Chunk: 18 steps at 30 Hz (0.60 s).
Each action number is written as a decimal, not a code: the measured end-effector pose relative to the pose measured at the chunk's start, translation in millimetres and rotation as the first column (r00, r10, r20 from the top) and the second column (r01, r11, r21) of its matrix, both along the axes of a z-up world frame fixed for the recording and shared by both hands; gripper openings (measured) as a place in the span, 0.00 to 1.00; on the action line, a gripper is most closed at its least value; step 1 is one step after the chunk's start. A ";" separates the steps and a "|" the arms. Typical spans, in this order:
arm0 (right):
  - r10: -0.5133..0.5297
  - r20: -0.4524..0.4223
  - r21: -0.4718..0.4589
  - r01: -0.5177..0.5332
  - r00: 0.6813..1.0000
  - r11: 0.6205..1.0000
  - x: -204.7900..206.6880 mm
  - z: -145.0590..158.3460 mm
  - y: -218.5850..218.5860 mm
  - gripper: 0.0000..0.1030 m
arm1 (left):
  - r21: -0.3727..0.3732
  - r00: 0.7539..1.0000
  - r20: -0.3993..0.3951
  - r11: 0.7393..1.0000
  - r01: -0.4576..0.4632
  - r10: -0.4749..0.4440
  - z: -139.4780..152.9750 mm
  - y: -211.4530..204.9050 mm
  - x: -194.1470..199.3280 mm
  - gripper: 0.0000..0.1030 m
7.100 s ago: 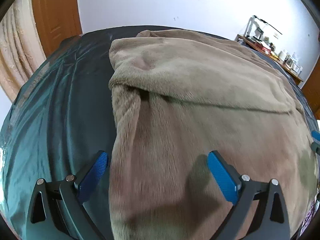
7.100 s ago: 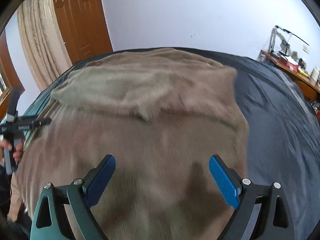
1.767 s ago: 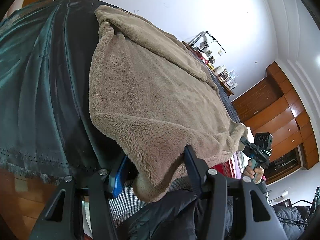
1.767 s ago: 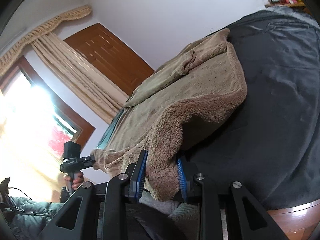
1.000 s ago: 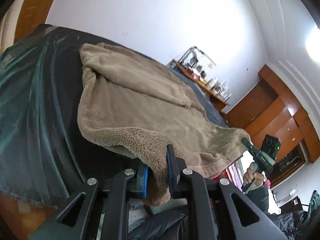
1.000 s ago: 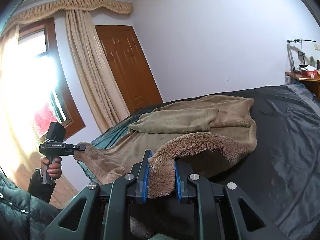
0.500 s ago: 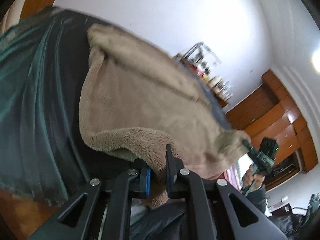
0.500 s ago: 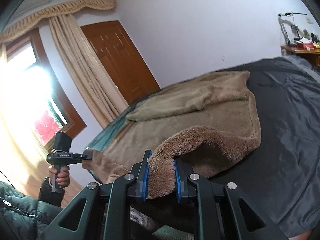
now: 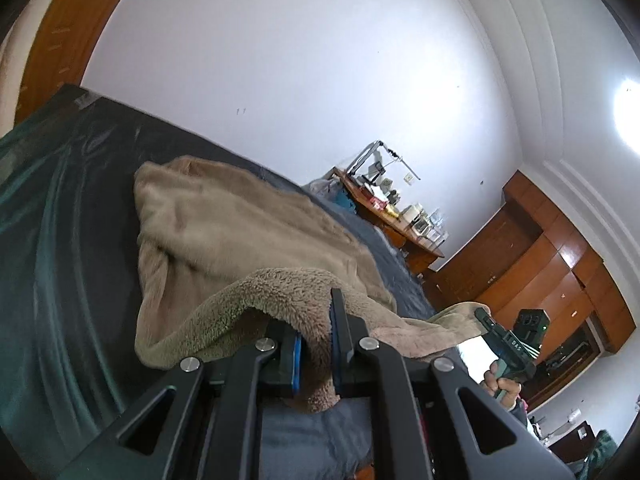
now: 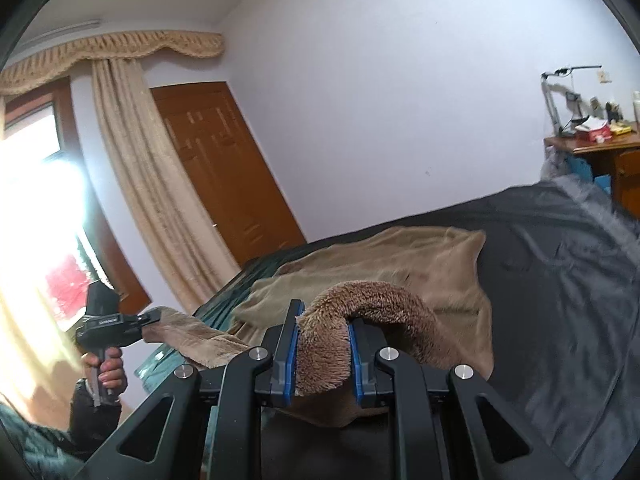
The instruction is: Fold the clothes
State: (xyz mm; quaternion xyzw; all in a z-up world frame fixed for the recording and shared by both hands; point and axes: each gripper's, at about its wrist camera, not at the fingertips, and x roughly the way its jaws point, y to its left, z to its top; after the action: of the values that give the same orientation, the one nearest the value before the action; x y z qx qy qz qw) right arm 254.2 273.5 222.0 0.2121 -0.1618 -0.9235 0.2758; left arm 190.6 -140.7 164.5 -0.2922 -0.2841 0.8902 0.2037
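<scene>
A tan fleece garment (image 9: 224, 224) lies spread on a dark bed cover (image 9: 60, 240), its far part folded over. My left gripper (image 9: 316, 344) is shut on the garment's near left corner and holds it raised above the bed. My right gripper (image 10: 322, 354) is shut on the near right corner of the garment (image 10: 400, 272) and also holds it raised. The near hem hangs stretched between the two grippers. The right gripper shows in the left wrist view (image 9: 486, 320), and the left gripper in the right wrist view (image 10: 154, 318), each clamped on fleece.
The dark bed cover (image 10: 560, 280) extends to the right. A wooden desk (image 9: 392, 224) with clutter stands by the far wall. A wooden door (image 10: 224, 176) and beige curtains (image 10: 152, 200) are on the left, wooden wardrobes (image 9: 560, 280) on the right.
Both grippers have risen and moved forward over the bed with the corners in them. The near hem is higher above the bed than half a second ago.
</scene>
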 end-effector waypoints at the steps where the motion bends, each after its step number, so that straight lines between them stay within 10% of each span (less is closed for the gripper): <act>1: -0.009 -0.002 0.004 0.009 1.000 1.000 -6.6 5.0 -0.7 0.21 | 0.002 1.000 -0.006 1.000 -0.002 0.002 4.3 -0.5 -6.7 0.12; 18: -0.153 0.036 0.053 0.151 0.988 0.987 -134.0 42.6 -27.2 0.21 | 0.073 0.998 0.023 0.996 -0.055 0.054 30.0 -35.1 -131.0 0.12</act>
State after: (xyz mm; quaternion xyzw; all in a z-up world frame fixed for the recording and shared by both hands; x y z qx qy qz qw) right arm 120.2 246.3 264.6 0.2244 -0.1598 -0.9411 0.1959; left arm 59.6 -175.8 194.5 -0.2857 -0.3267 0.8813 0.1869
